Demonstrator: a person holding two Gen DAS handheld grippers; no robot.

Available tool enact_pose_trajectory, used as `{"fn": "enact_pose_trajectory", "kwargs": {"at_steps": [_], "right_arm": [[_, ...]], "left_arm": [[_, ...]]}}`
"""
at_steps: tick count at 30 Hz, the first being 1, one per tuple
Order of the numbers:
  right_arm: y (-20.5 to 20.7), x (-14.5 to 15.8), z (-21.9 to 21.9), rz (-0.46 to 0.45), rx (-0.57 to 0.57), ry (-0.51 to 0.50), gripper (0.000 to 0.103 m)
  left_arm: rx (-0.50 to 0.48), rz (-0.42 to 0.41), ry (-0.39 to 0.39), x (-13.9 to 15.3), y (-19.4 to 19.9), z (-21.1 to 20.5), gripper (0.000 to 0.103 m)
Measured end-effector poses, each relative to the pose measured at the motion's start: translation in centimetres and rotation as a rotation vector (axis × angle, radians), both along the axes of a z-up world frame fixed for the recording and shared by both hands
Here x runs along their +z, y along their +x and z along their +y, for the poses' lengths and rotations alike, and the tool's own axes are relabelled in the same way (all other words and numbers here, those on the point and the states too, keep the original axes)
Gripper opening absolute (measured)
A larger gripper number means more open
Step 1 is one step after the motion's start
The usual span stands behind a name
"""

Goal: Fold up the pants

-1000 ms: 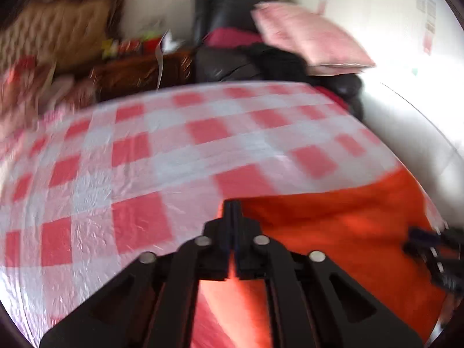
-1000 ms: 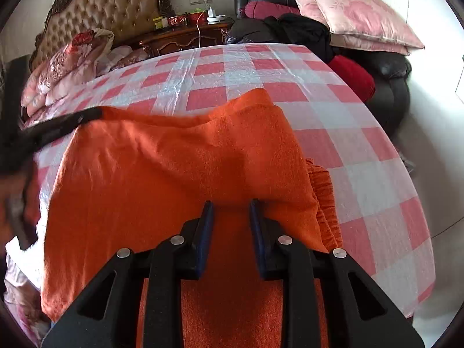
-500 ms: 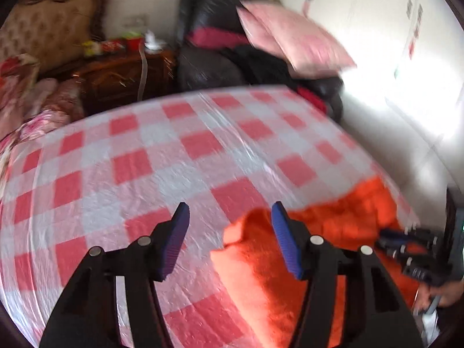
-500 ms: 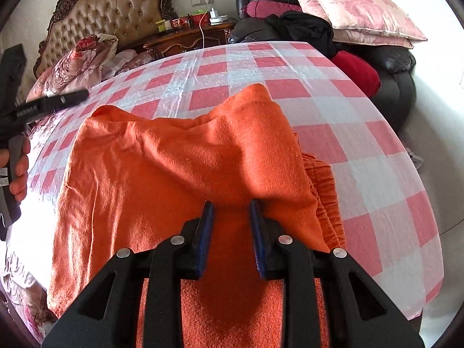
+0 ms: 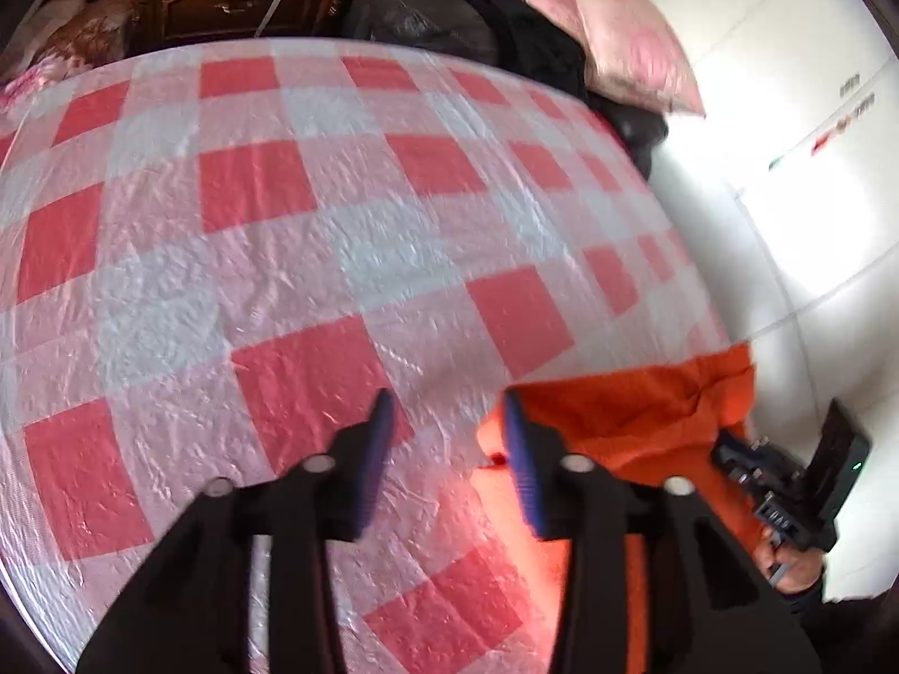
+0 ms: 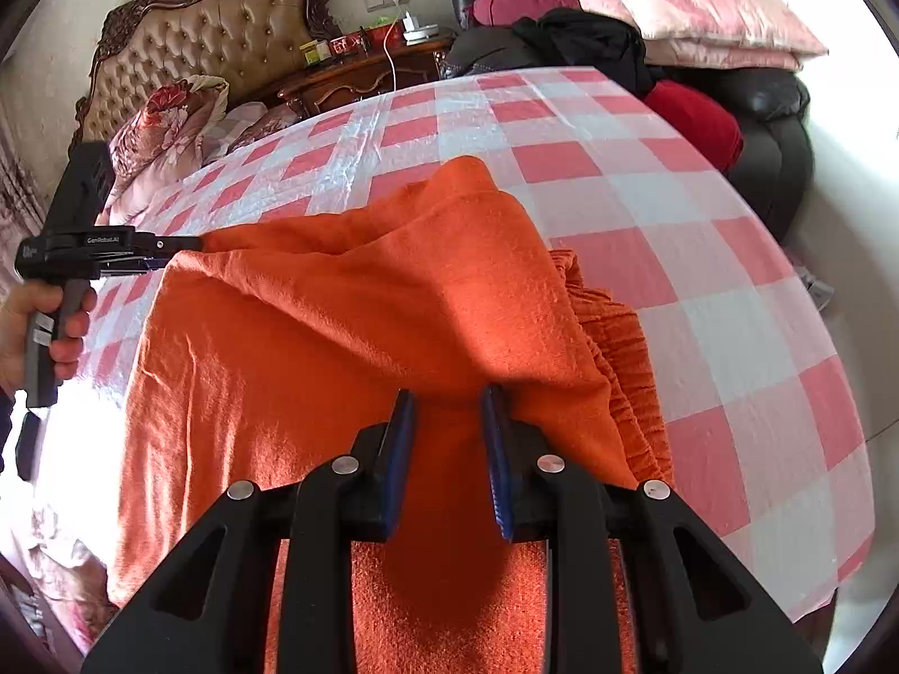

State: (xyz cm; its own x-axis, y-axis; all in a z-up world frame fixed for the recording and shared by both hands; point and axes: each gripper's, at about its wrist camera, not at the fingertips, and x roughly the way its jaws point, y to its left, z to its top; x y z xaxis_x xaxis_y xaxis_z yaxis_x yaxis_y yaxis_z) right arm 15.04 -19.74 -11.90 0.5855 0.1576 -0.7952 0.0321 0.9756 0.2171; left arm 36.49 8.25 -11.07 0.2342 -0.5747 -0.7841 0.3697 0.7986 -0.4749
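Tool fingers of the left tool [image 5: 444, 410] are spread apart, nothing between them, beside the pants [image 6: 348, 337] edge at 3 o'clock. One pair of orange pants is laid folded over on the checked table [image 6: 702, 258]. Cloth is seen between the right tool [image 6: 446, 410] fingers, parted narrowly; whether it is gripped cannot be told. Two tools are counted.
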Motion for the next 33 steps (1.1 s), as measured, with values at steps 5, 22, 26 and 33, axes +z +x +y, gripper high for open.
{"fn": "enact_pose_trajectory", "kwargs": {"at_steps": [5,22,26,33], "right_arm": [[0.6,0.0,-1.2,0.053,-0.014,0.075,0.015],[6.6,4.4,-0.2,0.026,0.030,-0.015,0.020],[9.2,1.5,-2.0,0.117,-0.029,-0.049,0.013],[8.9,0.7,-1.5,0.079,-0.026,-0.110,0.014]], "left_arm": [[0.153,-0.025,0.010,1.0,0.6,3.0,0.036],[-0.188,0.281,-0.362,0.1,1.3,-1.7,0.004],[-0.054,0.497,-0.404,-5.1,3.8,0.8,0.005],[0.067,0.270,-0.347,-1.3,2.8,4.2,0.042]]}}
